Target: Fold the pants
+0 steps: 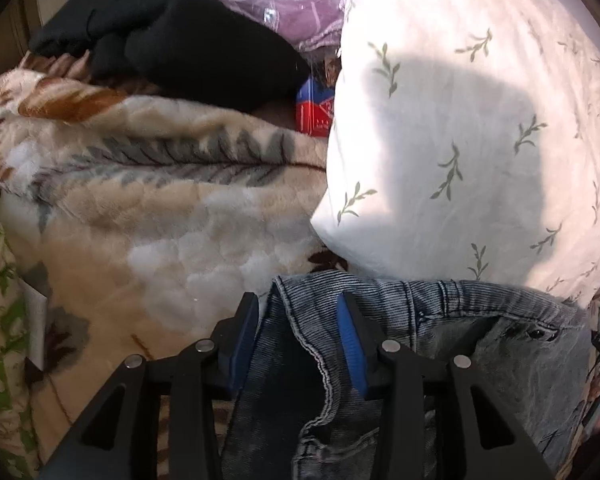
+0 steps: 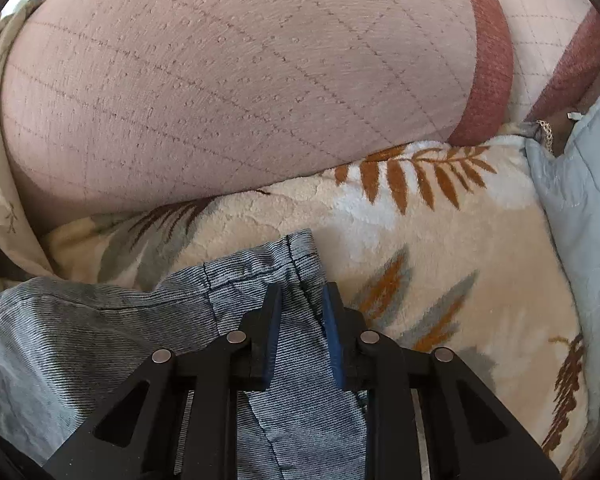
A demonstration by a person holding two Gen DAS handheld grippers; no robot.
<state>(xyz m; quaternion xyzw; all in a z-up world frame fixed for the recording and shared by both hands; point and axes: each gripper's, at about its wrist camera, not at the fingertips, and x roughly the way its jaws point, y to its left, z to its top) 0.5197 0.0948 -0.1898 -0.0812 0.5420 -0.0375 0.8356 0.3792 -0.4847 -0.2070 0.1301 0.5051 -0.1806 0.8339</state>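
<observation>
Folding looks only partly done: the jeans (image 1: 440,320) lie bunched on the leaf-print fleece blanket (image 1: 140,200), one edge in each grip. The left hand-held gripper (image 1: 298,312) stands fairly wide around a hemmed edge, its grip uncertain; the right hand-held gripper (image 2: 300,300) is narrow, pinching a seamed corner. Smoothing and further folds appear left. A leaf-print pillow (image 1: 480,120) and pink quilted cushion (image 2: 220,80) crowd the far side; black clothing (image 1: 180,40) sits beyond.

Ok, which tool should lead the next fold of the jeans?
Probably the right tool: it pinches the jeans at a free hemmed corner. The left tool has bunched denim between wider-set pads, grip unclear.
</observation>
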